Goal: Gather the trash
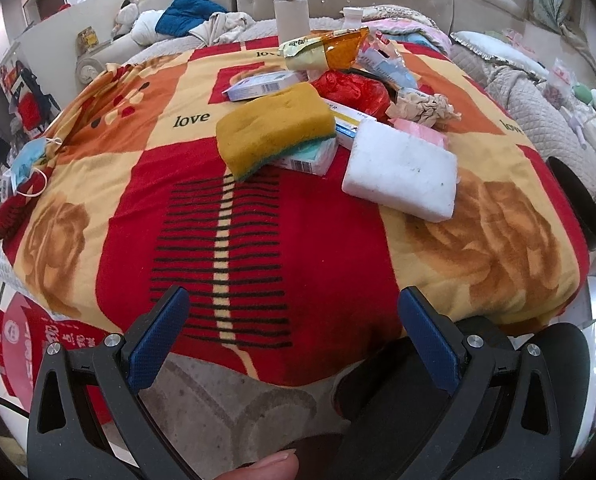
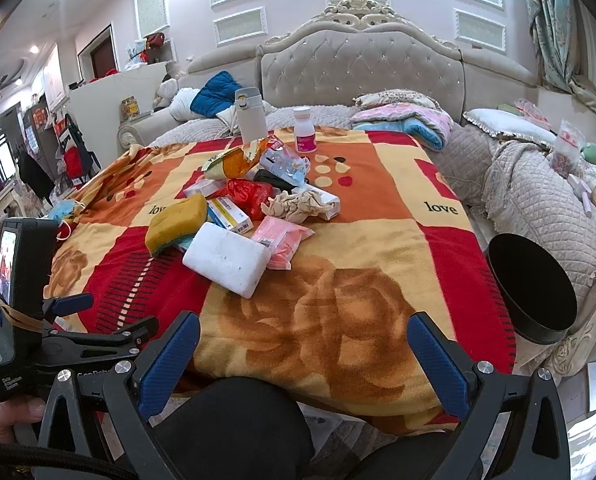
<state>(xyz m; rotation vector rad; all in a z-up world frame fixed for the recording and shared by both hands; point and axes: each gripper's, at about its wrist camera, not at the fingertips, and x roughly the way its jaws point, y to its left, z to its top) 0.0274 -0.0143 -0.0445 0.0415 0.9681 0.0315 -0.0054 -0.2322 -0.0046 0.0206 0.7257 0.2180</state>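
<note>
- Left claw [image 1: 294,312] hanging wide apart over the near edge of the blanket [image 1: 305,240], gripping nothing.
- Right claw [image 2: 303,340] likewise spread wide and gripping nothing, hovering above the blanket's near edge, short of the heap.
- Trash sitting in one heap mid-blanket, well ahead of both claws.
- White foam block [image 2: 228,258] lying nearest, at the heap's front edge, tilted slightly.
- Yellow sponge [image 1: 276,128] resting to the left of the block, leaning on a teal box [image 1: 309,158].
- Pink packet [image 2: 284,240] peeking out just behind the white block, touching it.
- Crumpled paper [image 1: 423,108] sitting behind the pink packet, beside a red plastic bag [image 1: 351,90].
- Orange wrapper [image 1: 323,50] lying at the far end of the heap.
- Tumbler [image 2: 250,114] and pill bottle [image 2: 305,130] standing upright at the far edge of the blanket.
- Face mask [image 1: 28,162] lying apart at the blanket's left edge.
- Black bin [image 2: 531,286] standing off the blanket's right side, opening tipped toward the camera.
</note>
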